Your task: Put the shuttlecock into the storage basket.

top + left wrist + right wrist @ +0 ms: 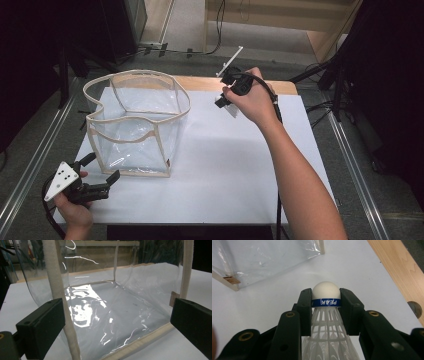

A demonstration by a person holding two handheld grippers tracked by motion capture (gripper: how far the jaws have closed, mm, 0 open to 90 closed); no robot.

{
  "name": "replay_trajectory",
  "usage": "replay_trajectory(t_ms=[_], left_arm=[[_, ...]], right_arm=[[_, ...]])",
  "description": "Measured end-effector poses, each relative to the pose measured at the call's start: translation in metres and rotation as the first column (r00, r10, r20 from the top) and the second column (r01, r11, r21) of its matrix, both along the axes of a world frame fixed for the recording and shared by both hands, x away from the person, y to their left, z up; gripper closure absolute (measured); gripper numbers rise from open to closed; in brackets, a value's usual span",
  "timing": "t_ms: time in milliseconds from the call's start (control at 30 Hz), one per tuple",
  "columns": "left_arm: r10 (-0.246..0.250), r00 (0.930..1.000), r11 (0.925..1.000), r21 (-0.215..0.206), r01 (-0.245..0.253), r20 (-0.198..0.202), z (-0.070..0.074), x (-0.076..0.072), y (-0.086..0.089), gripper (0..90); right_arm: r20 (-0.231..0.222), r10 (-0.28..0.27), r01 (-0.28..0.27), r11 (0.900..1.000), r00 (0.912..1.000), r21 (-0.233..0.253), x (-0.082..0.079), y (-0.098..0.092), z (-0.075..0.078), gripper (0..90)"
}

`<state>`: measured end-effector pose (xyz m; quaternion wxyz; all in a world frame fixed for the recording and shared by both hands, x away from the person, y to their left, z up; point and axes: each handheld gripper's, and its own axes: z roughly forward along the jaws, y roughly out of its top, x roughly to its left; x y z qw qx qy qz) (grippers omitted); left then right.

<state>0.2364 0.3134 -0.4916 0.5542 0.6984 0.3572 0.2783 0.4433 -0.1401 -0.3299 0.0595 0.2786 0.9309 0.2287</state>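
Note:
A clear plastic bag [137,122] with beige trim stands open-topped on the left half of the white table [240,165]. My left gripper [103,167] is open at the bag's near left corner, one jaw on each side of its front face [112,315]; a beige corner seam [58,297] runs just beside the left jaw. Toward the back of the table, right of the bag, my right gripper [224,102] is shut on a white shuttlecock [326,293]. The jaws clamp its blue band, and the round cork head points forward over the table.
A bare wooden strip [200,82] borders the table's far edge, also the wooden strip [397,270] in the right gripper view. Metal rails run along both sides on the floor. Black stands and cables [160,49] sit behind the table.

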Motion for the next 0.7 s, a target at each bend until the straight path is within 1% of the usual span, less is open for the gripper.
replay_trajectory(t_ms=[133, 400, 567, 600, 700], left_arm=[[0.0, 1.0, 1.0, 0.0, 0.0, 0.0, 0.0, 0.0, 0.0, 0.1], [0.0, 1.0, 1.0, 0.0, 0.0, 0.001, 0.0, 0.0, 0.0, 0.1], [0.0, 1.0, 1.0, 0.0, 0.0, 0.0, 0.0, 0.0, 0.0, 0.1], [0.0, 1.0, 1.0, 0.001, 0.0, 0.0, 0.0, 0.0, 0.0, 0.1], [0.0, 1.0, 1.0, -0.003, 0.0, 0.0, 0.0, 0.0, -0.001, 0.1]], right_arm=[[0.005, 0.015, -0.015, 1.0, 0.9999, 0.004, 0.001, 0.004, 0.003, 62.4], [0.01, 0.026, -0.027, 1.0, 0.9996, 0.016, 0.001, 0.011, 0.011, 62.4], [0.015, 0.041, -0.041, 0.999, 0.999, 0.014, 0.001, 0.016, 0.015, 62.4], [0.015, 0.037, -0.038, 0.999, 0.9992, 0.012, 0.0, 0.017, 0.016, 62.4], [0.021, 0.051, -0.052, 0.998, 0.9985, 0.019, 0.001, 0.021, 0.019, 62.4]])
